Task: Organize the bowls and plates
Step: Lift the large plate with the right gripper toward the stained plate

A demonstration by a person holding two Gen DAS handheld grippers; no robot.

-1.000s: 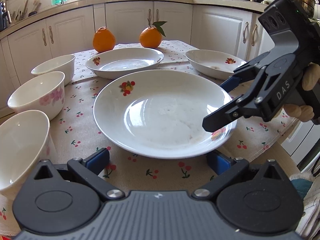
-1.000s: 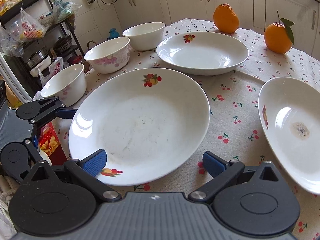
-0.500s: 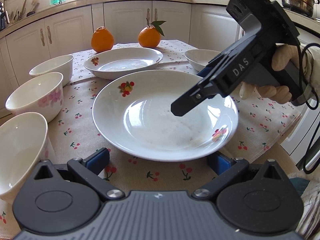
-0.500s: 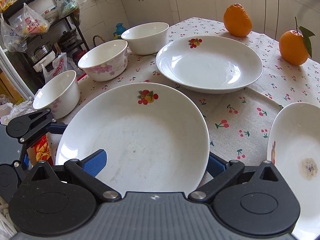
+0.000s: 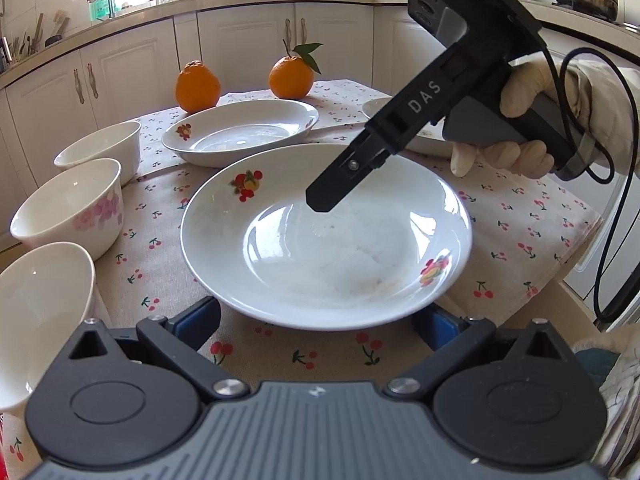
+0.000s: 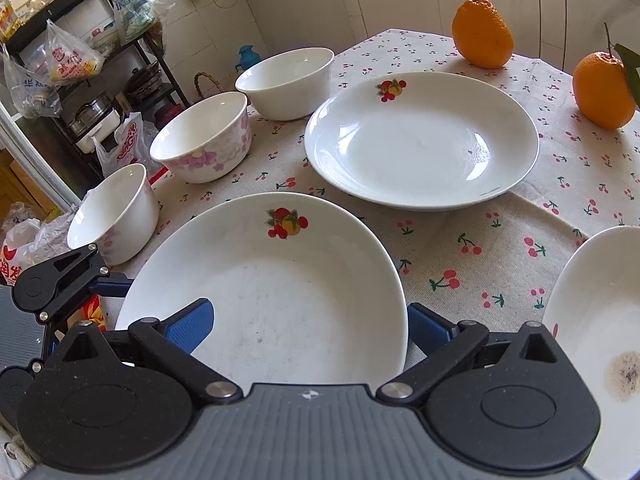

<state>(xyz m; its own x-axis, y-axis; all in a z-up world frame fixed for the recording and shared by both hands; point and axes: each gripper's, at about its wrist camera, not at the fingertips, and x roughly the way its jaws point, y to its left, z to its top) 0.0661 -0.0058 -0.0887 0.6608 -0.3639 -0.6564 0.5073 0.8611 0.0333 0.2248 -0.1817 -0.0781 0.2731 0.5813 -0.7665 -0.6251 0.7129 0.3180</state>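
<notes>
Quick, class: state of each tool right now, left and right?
Left tool: open, holding nothing, at the near rim of the big plate.
Right tool: open, holding nothing, over that plate.

Glossy glazed plates (image 5: 326,240) and bowls (image 5: 68,208) sit on matt woven cloth (image 5: 520,232); grippers (image 6: 308,332) look matt black plastic.

Left wrist view: low, close at table edge, facing the cabinets. Right wrist view: close above, angled down. Shared: front plate (image 5: 326,236) (image 6: 260,280).
</notes>
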